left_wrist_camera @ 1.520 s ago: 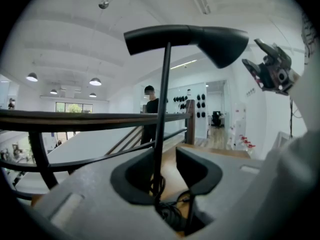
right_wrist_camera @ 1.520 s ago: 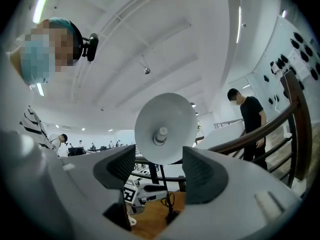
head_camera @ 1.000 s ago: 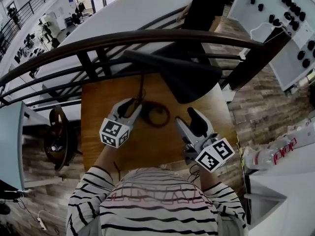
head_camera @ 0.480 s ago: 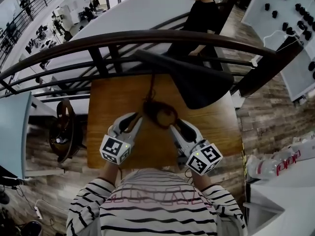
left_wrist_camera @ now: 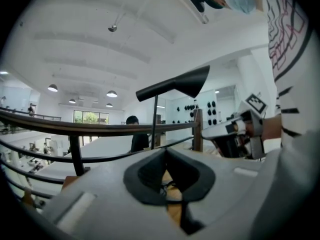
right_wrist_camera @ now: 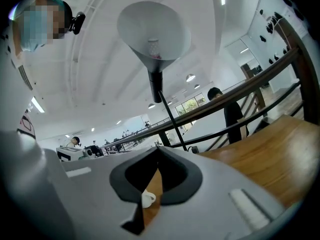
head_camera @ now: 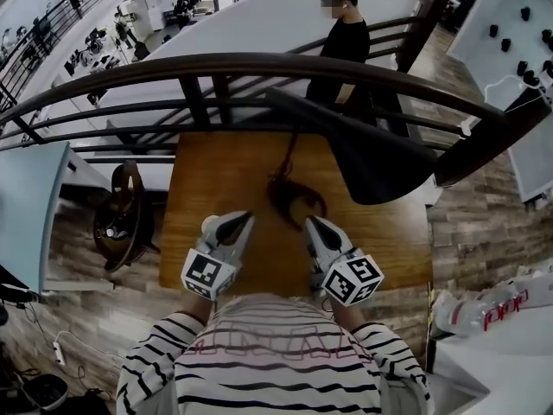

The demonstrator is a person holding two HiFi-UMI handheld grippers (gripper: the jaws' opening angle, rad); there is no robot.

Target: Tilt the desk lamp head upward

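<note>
The left gripper [head_camera: 243, 218] and the right gripper [head_camera: 309, 221] are hovering side by side over the wooden table [head_camera: 207, 167]. Their jaws have just closed together and are grasping nothing. The desk lamp base [head_camera: 296, 199] is standing at 12 o'clock from them, and the lamp head [head_camera: 380, 158] is hanging at 1 o'clock.

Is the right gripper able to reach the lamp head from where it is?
Probably yes. Nothing stands between the right gripper and the lamp head, above and ahead of it. Its jaws have just closed on nothing.
</note>
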